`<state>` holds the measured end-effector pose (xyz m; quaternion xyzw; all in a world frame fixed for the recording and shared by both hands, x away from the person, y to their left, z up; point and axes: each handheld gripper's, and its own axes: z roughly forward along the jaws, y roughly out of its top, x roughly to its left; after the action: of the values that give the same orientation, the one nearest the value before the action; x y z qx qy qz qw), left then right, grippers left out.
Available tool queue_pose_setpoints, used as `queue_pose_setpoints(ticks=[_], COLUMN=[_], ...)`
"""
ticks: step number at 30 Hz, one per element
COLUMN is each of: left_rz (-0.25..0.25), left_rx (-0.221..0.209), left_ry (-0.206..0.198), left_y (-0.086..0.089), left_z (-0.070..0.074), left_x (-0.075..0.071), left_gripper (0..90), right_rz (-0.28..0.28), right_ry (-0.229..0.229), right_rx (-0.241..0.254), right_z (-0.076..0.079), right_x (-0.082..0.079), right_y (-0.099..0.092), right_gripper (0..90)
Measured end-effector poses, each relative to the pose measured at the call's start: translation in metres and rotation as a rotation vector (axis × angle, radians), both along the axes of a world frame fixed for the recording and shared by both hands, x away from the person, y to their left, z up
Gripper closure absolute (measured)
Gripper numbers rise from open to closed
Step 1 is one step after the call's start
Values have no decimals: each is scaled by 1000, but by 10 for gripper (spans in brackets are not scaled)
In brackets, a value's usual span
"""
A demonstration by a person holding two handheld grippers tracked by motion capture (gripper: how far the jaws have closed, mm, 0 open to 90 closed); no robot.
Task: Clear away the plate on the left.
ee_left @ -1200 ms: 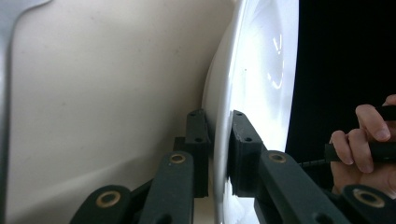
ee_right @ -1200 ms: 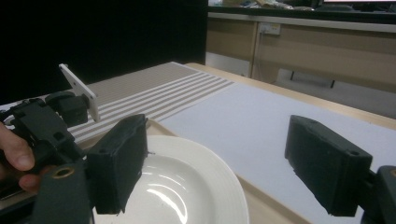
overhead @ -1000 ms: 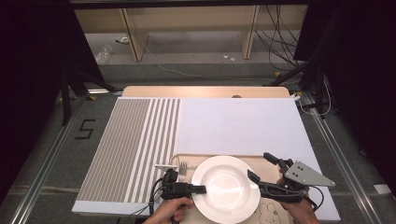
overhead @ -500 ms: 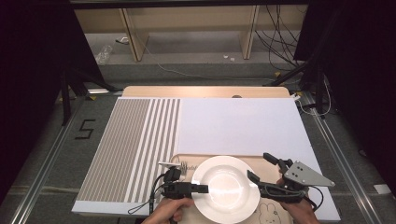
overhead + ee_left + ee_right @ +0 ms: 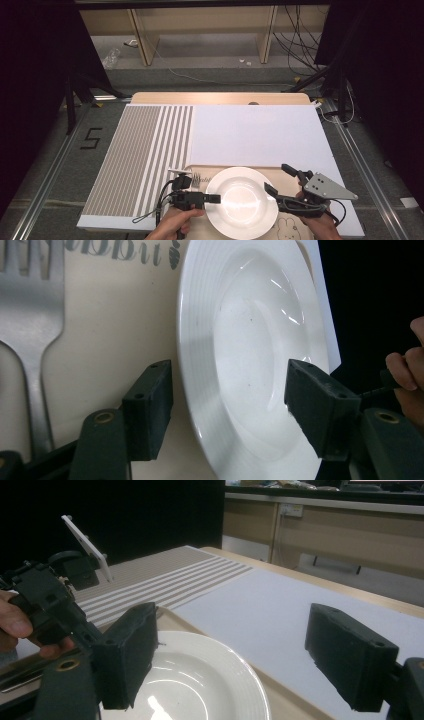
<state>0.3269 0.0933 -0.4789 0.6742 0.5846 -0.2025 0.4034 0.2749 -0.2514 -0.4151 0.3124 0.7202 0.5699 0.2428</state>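
Plate just let go on the placemat by left gripper, jaws newly spread astride its rim; right gripper gaping, empty.

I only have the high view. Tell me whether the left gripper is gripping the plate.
Observer: No. In the left gripper view the left gripper has just been opening its jaws. They straddle the plate at its rim, and neither pad presses it.
Operator: Report the right gripper.
Observer: In its own view the right gripper has its jaws wide apart, gripping nothing.
Operator: Check the fork.
Observer: The fork lies flat on the mat, apart from the plate.
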Motion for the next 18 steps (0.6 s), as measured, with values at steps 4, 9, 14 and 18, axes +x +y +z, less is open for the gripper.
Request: queue_pose_setpoints(ticks=[4, 9, 14, 18], left_rz=[-13, -5, 6, 14], left_rx=[8, 67, 93, 139], left_ry=[-27, -102, -159, -236], left_y=[2, 4, 7, 9], left_z=[4, 11, 17, 21], left_x=[0, 0, 1, 0], left_gripper=[303, 274, 267, 255], right_rz=[2, 2, 4, 3], right_ry=[1, 1, 0, 2], right_rx=[-4, -5, -5, -4], right_z=[0, 0, 0, 0], right_x=[0, 0, 0, 0], right_y=[0, 0, 1, 1], right_gripper=[219, 219, 219, 219])
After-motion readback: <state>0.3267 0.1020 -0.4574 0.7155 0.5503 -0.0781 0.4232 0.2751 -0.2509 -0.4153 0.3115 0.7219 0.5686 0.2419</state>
